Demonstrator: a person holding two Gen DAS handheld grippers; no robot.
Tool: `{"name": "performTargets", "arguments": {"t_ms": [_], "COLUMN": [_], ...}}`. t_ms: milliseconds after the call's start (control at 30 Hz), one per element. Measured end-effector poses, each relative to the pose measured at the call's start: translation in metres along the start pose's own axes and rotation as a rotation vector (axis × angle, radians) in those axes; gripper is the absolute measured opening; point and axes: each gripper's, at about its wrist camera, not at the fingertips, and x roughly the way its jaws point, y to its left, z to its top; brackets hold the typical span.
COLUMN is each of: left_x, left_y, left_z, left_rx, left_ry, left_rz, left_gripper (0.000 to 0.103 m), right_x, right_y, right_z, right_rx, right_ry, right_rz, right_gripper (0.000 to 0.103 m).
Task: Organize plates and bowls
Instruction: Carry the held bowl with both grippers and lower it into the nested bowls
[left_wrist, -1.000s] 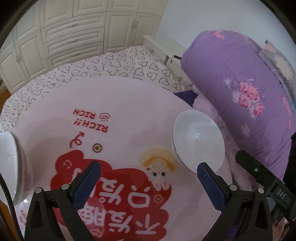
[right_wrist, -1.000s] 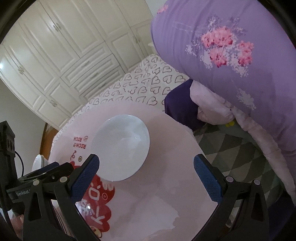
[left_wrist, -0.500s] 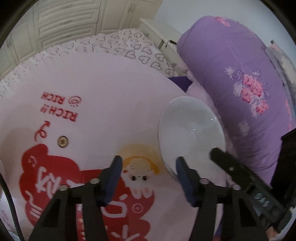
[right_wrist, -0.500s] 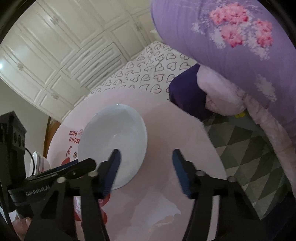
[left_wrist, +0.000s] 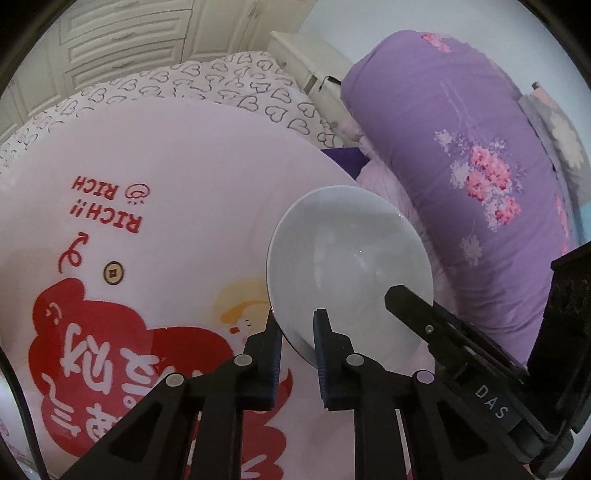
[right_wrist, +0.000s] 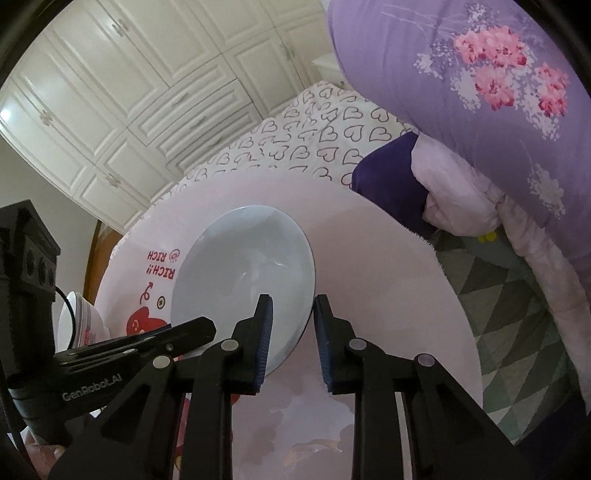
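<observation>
A white plate (left_wrist: 351, 273) lies on the round pink table (left_wrist: 184, 177) near its right edge; it also shows in the right wrist view (right_wrist: 243, 277). My left gripper (left_wrist: 295, 332) is closed down on the plate's near left rim, one finger on each side. My right gripper (right_wrist: 291, 325) is closed down on the plate's near right rim, one finger over it and one outside. A stack of white bowls (right_wrist: 79, 325) stands at the table's far left in the right wrist view.
A purple flowered quilt (left_wrist: 461, 155) is rolled up right of the table. A heart-print bed cover (left_wrist: 192, 85) lies behind it, with white wardrobes (right_wrist: 147, 81) beyond. A grey triangle-pattern cloth (right_wrist: 517, 314) lies below the table's right edge.
Both grippers moved in toward the plate and their jaws narrowed from wide open to closed on its near rim, left on the left side, right on the right side.
</observation>
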Motion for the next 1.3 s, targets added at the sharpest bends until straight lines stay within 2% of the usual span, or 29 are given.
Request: {"name": "performTargets", "arguments": {"t_ms": [300, 567, 1000, 1300], "left_x": [-0.031, -0.093, -0.238, -0.303], "left_y": [0.013, 0.041, 0.114, 0.162], "left_z": [-0.012, -0.028, -0.072, -0.120], "left_rx": [-0.006, -0.024, -0.114, -0.185], "left_ry": [-0.039, -0.114, -0.303, -0.368], "left_rz": [0.003, 0.002, 0.066, 0.120], "left_gripper": [0.013, 0.013, 0.013, 0.013], "right_x": [-0.001, -0.013, -0.030, -0.023], "right_y": [0.022, 0.063, 0.183, 0.253], "right_z": [-0.007, -0.007, -0.007, -0.024], "right_rx": [-0.023, -0.081, -0.260, -0.360], "right_ry": [0.003, -0.021, -0.065, -0.034], "right_rz": [0.017, 0.060, 0.199, 0.266], "right_gripper": [0.023, 0.023, 0.023, 0.023]}}
